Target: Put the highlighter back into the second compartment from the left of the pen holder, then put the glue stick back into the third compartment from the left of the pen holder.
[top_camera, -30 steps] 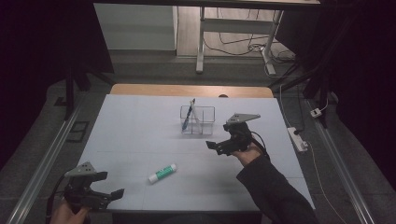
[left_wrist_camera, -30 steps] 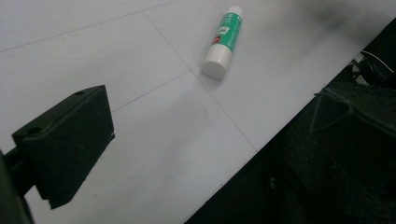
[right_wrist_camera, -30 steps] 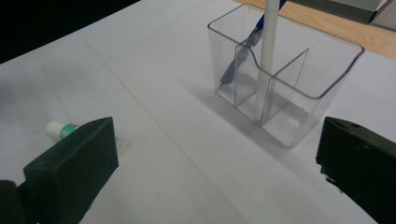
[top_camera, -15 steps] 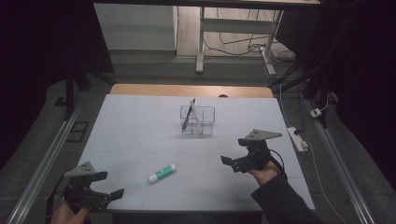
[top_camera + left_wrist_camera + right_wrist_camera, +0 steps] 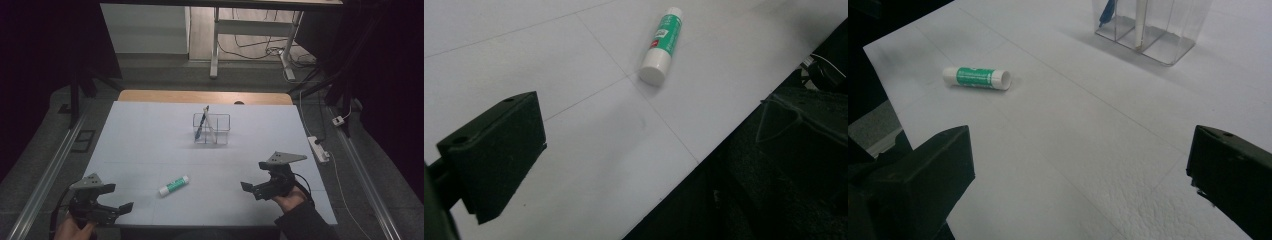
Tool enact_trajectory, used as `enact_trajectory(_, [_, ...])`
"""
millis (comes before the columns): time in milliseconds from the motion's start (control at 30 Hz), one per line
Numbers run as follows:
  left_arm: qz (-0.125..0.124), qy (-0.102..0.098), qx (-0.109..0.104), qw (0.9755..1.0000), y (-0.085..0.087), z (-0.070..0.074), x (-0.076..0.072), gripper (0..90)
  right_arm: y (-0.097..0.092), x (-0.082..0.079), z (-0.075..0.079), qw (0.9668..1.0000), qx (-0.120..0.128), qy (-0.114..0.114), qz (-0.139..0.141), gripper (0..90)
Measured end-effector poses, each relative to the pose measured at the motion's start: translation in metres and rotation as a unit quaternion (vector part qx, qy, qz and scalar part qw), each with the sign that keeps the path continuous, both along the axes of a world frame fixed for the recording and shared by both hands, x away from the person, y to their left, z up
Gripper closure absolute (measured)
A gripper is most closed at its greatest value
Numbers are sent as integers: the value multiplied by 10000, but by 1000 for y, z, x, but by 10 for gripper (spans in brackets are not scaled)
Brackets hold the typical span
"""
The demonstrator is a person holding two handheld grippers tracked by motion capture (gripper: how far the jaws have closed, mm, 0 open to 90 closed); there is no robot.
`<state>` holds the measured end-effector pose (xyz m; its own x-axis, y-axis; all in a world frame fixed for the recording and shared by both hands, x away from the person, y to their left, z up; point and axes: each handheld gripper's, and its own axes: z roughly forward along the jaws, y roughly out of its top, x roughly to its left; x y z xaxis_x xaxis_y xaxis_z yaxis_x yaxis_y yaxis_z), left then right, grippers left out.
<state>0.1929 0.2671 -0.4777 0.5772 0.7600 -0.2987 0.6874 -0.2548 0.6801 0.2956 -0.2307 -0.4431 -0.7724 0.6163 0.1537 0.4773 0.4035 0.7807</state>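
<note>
A green and white glue stick (image 5: 174, 185) lies on its side on the white table cover (image 5: 150, 145), near the front. It also appears in the left gripper view, glue stick (image 5: 663, 44), and in the right gripper view, glue stick (image 5: 977, 78). At the table's middle back stands a clear organizer (image 5: 211, 129) with a blue pen (image 5: 201, 122) and a white stick in it; the organizer (image 5: 1153, 30) is ahead of the right jaws. My left gripper (image 5: 117, 197) hovers open at the front left corner. My right gripper (image 5: 252, 176) is open at the front right, empty.
A strip of wooden tabletop (image 5: 205, 96) shows behind the white cover. A white power strip (image 5: 319, 148) with cables lies on the floor to the right. Metal rails run along both sides, and desk legs (image 5: 214, 45) stand beyond the table.
My right gripper has drawn back from beside the organizer toward the table's front right. The left gripper and the glue stick have stayed put.
</note>
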Motion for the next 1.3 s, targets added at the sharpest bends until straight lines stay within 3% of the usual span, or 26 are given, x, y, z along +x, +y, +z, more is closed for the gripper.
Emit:
enact_trajectory(467, [2,20,14,10000,0,0,1,0,37,1,-4,9977,-341,-19,593,0])
enact_trajectory(900, [2,36,27,10000,0,0,1,0,77,11,-13,9919,-640,147,1087,0])
enact_trajectory(1300, [-8,21,5,10000,0,0,1,0,131,24,-16,9774,-1132,170,1780,0])
